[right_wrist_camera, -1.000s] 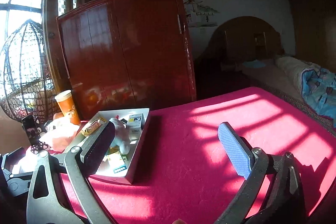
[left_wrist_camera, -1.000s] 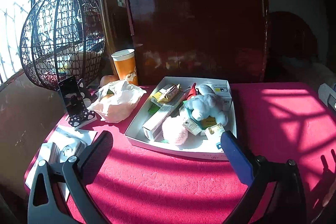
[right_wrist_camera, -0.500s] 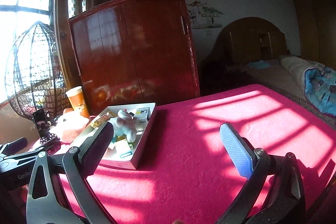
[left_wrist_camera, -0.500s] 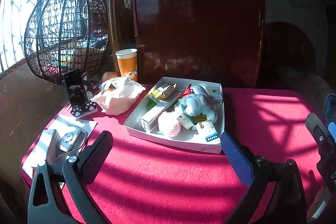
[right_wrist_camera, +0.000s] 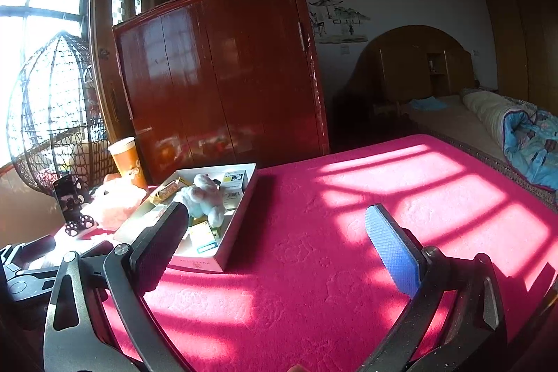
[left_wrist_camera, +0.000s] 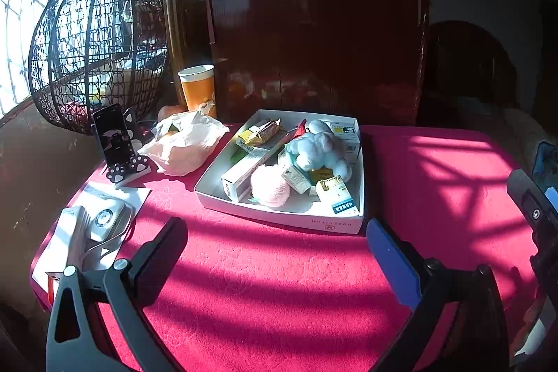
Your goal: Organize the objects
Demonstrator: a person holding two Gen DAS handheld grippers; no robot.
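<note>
A white shallow box (left_wrist_camera: 314,222) sits on the red tablecloth, also in the right wrist view (right_wrist_camera: 233,229). It holds a blue plush toy (left_wrist_camera: 317,147) (right_wrist_camera: 204,194), a pink fluffy ball (left_wrist_camera: 268,185), and several small medicine cartons (left_wrist_camera: 336,194). My left gripper (left_wrist_camera: 275,253) is open and empty, above the cloth in front of the box. My right gripper (right_wrist_camera: 279,232) is open and empty, to the right of the box.
Left of the box lie a white plastic bag (left_wrist_camera: 185,142), an orange paper cup (left_wrist_camera: 198,88), a phone on a paw-print stand (left_wrist_camera: 117,142) and a white device on papers (left_wrist_camera: 104,222). A dark wooden cabinet (right_wrist_camera: 223,79) stands behind. A wicker cage chair (left_wrist_camera: 97,40) is at left.
Both grippers have pulled back and risen a little, so the box looks smaller and farther. The right gripper's body has come into the left wrist view at right. Jaws stayed open.
</note>
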